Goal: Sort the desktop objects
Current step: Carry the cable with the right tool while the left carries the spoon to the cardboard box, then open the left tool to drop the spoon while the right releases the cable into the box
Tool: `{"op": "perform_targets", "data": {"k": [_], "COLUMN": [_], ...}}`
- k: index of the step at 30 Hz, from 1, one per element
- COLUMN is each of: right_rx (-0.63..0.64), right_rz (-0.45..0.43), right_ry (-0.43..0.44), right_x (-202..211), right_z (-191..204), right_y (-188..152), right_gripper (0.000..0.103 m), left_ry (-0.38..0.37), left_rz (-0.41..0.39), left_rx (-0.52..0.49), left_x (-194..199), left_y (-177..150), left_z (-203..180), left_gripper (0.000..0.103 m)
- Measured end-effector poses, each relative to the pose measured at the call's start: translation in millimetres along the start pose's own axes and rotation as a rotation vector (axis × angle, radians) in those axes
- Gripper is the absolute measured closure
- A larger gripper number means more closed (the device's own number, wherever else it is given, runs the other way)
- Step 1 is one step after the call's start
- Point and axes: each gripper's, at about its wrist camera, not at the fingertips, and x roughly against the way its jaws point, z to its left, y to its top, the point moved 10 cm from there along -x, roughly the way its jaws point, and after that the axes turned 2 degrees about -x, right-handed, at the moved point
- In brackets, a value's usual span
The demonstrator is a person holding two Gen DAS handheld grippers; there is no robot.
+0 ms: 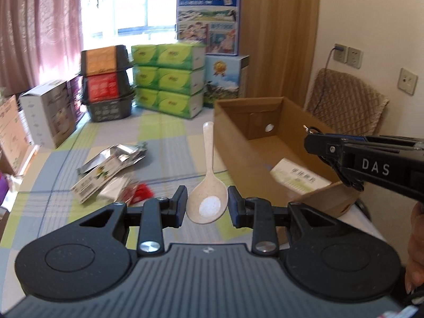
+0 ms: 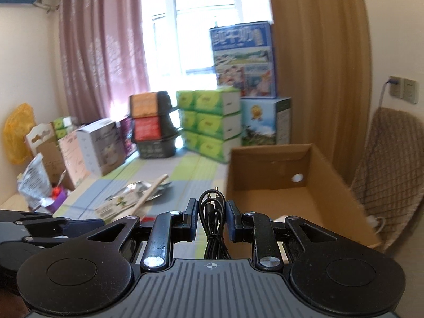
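- The left gripper (image 1: pixel 206 206) has its two black fingers closed on the bowl of a speckled beige plastic rice spoon (image 1: pixel 208 185), one pad on each side of the bowl
- The spoon's long axis runs straight away from the left wrist camera, bowl nearest and the slim handle pointing toward 12 o'clock, its rounded tip ending beside the near-left corner of the open brown cardboard box (image 1: pixel 233 143)
- The hollow face of the spoon's bowl is turned up toward the camera, with a bright white patch in it
- The right gripper (image 2: pixel 211 218) is clamped on a coiled black audio cable (image 2: pixel 212 212); its loops stand up between the pads, two small plug ends point toward 12 o'clock, and the rest hangs down toward 6 o'clock
- In the left wrist view the right gripper comes in from 3 o'clock, its tip above the box's open top
- The box stands on the pale blue, green and grey checked tablecloth (image 1: pixel 164 135); a flat white packet with green print (image 1: pixel 299 179) lies on its floor
- At 9 o'clock from the spoon, silver foil pouches (image 1: pixel 116 156), a small printed carton (image 1: pixel 92 182) and a red wrapper (image 1: pixel 140 192) lie scattered on the cloth
- Green tissue packs (image 1: pixel 169 79) are stacked at 12 o'clock near the window
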Motion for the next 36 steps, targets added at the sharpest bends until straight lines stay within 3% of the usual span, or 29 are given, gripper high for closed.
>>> {"op": "perform_targets", "data": {"k": [7, 13, 22, 29, 36], "right_rx": [-0.067, -0.116, -0.118, -0.130, -0.132], "right_rz": [-0.014, -0.009, 0.007, 0.032, 0.041], "right_ry": [-0.083, -0.105, -0.115, -0.119, -0.118], "right_x": [7.9, 4.4, -14.5, -28.5, -31.8], "right_z": [-71.7, -113.0, -136.5, -145.9, -147.2], "right_y": [22.0, 33.3, 37.7, 33.1, 29.5], "right_gripper": [0.084, 0.084, 0.084, 0.084, 0.084], "left_ry": [-0.081, -0.131, -0.154, -0.157, -0.141], "left_rz": [-0.011, -0.001, 0.028, 0.049, 0.036], "left_rx": [-0.013, -0.008, -0.018, -0.084, -0.033], "left_x": [-15.3, -38.2, -72.4, -97.7, -86.8], "left_y": [31.4, 50.9, 57.2, 50.3, 44.9], "left_z": [-47.2, -79.1, -101.3, -110.7, -91.9], "left_gripper": [0.076, 0.076, 0.076, 0.074, 0.073]}}
